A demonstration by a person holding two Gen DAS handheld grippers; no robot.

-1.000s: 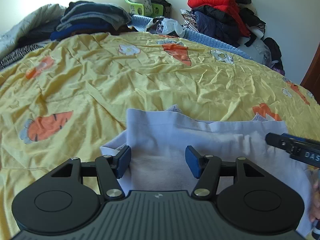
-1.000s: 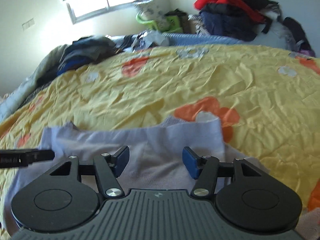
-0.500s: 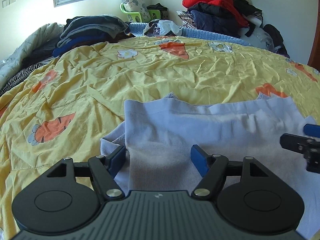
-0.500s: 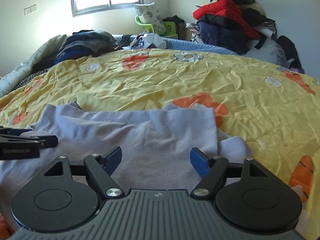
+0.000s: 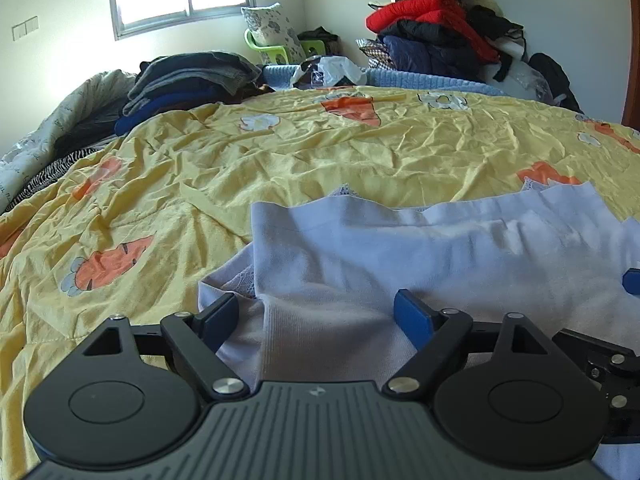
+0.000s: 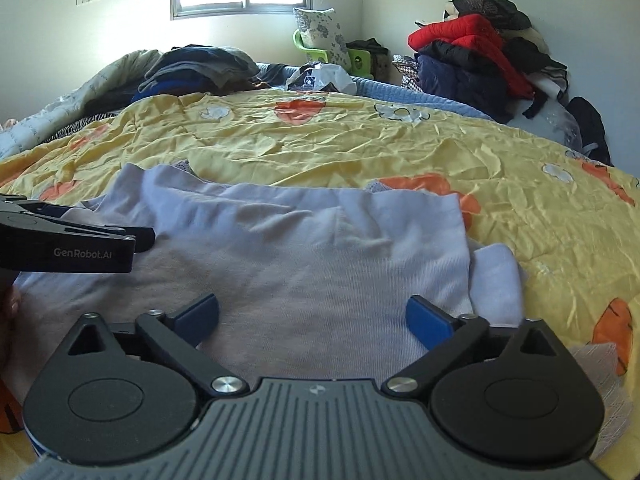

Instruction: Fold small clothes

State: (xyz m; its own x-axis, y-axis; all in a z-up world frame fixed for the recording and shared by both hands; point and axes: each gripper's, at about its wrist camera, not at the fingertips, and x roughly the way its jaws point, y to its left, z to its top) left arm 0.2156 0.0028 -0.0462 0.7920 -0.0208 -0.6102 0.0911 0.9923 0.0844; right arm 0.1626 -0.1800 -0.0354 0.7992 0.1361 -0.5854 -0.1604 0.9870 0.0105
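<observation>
A pale lilac garment (image 5: 420,264) lies spread on the near part of the bed's yellow quilt (image 5: 320,152), folded edge toward the far side. The left gripper (image 5: 316,318) hangs over its near left part, the right gripper (image 6: 312,318) over its near right; both have just been opening, jaws wide, cloth under them but unpinched. The left view alone shows a lace-edged flap (image 5: 240,280) at the left corner. The right view alone shows a small tucked flap (image 6: 496,280) on the right (and another pale cloth (image 6: 600,364) at the near right edge).
</observation>
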